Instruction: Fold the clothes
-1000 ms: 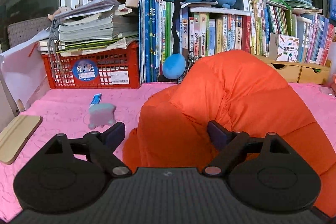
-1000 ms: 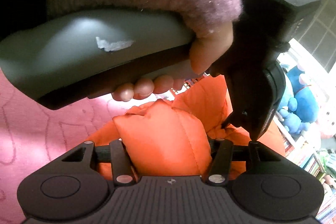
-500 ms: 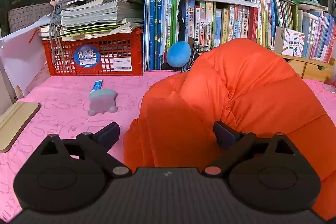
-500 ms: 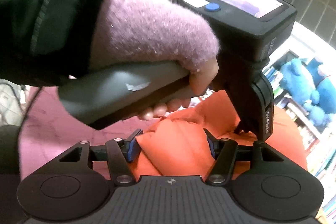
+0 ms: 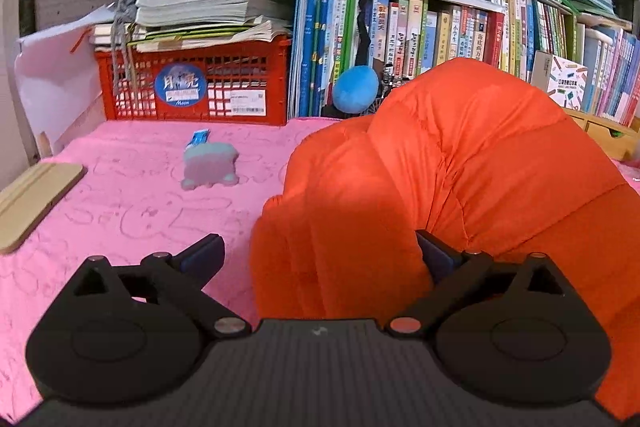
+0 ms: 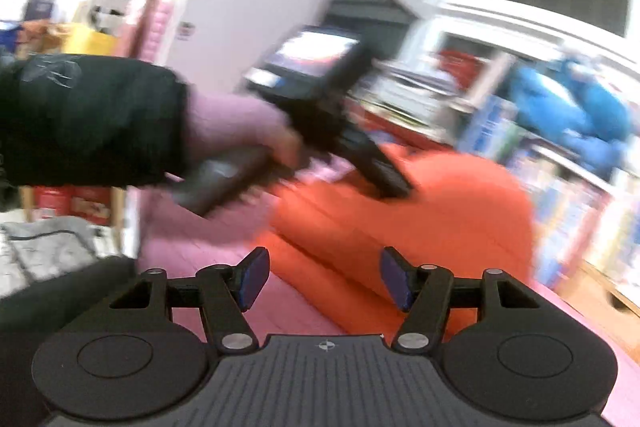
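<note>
Our left gripper (image 5: 318, 253) has just been opening wide around the orange jacket (image 5: 472, 163) fold, pads not pressing; our right gripper (image 6: 324, 277) stands half open, empty, letting the fold rest on the pink worktop (image 5: 132, 203).

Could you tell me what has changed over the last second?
The right gripper let go of the orange jacket and pulled back; its jaws have just been opening, nothing between them. The left gripper opened wider around the jacket's edge. The small grey toy stayed put.
</note>
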`<state>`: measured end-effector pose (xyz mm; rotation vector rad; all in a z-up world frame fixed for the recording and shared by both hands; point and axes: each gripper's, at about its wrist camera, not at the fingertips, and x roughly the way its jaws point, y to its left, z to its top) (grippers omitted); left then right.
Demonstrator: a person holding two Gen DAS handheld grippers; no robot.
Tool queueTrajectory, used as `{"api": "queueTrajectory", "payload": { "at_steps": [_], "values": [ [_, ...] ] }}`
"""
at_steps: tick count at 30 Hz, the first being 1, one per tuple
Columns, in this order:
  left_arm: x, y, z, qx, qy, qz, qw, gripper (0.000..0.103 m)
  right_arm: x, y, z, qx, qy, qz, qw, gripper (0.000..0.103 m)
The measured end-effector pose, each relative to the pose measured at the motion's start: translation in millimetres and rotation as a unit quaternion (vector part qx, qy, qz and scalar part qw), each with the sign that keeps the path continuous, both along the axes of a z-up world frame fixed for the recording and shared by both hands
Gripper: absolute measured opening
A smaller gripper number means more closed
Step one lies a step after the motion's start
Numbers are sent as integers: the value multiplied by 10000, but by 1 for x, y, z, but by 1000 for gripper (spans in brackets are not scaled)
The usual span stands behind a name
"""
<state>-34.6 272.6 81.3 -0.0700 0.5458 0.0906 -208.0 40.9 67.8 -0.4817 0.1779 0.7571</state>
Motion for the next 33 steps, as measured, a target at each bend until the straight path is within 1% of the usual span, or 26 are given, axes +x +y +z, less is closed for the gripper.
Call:
{"api": "queueTrajectory", "payload": {
  "at_steps": [1,3,4,6,8,11,15,18,19,23,25,26,27,28,29,30,31,32,33],
  "values": [
    [-2,0,-1,-9,-8,15,10000,101,-5,-6,-3,35,2,-244,9997,61],
    [-7,1,-2,-26,-21,45,10000,101,-1,-22,-8,33,94,-674,9977,61],
    [-9,0,-3,-33,-22,61,10000,101,9,-28,-11,-2,145,-867,9961,61],
    [-13,-1,-3,-25,-28,101,9999,101,29,-33,-16,-63,197,-1068,9941,61],
    [-17,-2,-2,71,-46,151,9998,101,41,-29,-21,4,190,-1127,9934,61],
    [-22,1,-2,150,-68,174,9997,101,48,-24,-16,264,192,-1214,9921,61],
    [-24,6,-6,8,-81,203,9998,102,34,-39,-15,351,47,-1326,9905,62],
    [-23,6,-10,-148,-92,259,9995,103,26,-52,-14,359,-153,-1648,9856,66],
    [-22,7,-11,-195,-89,279,9994,103,28,-51,-14,333,-131,-1732,9842,71],
    [-23,8,-14,-303,-83,329,9990,103,59,-33,-16,199,144,-1815,9831,73],
    [-23,9,-15,-347,-72,349,9988,103,77,-22,-13,256,300,-1699,9847,73],
    [-22,11,-15,-384,-59,358,9986,103,86,-16,-11,292,296,-1694,9847,74],
    [-22,12,-16,-431,-48,374,9984,103,96,-10,-9,287,302,-1753,9836,74],
    [-21,13,-16,-477,-41,394,9981,103,109,-5,-8,327,399,-1823,9819,74],
    [-20,14,-17,-512,-41,410,9978,103,122,-2,-8,405,578,-1902,9792,72],
    [-20,14,-18,-535,-42,427,9976,103,135,0,-8,532,836,-1951,9758,68],
    [-19,14,-19,-556,-40,439,9975,103,145,-1,-9,725,1146,-1974,9709,51],
    [-19,14,-19,-579,-34,444,9973,103,153,-3,-10,937,1440,-1992,9648,44],
    [-18,13,-19,-599,-27,444,9972,103,155,-6,-10,1118,1602,-2031,9595,39]
  ]
}}
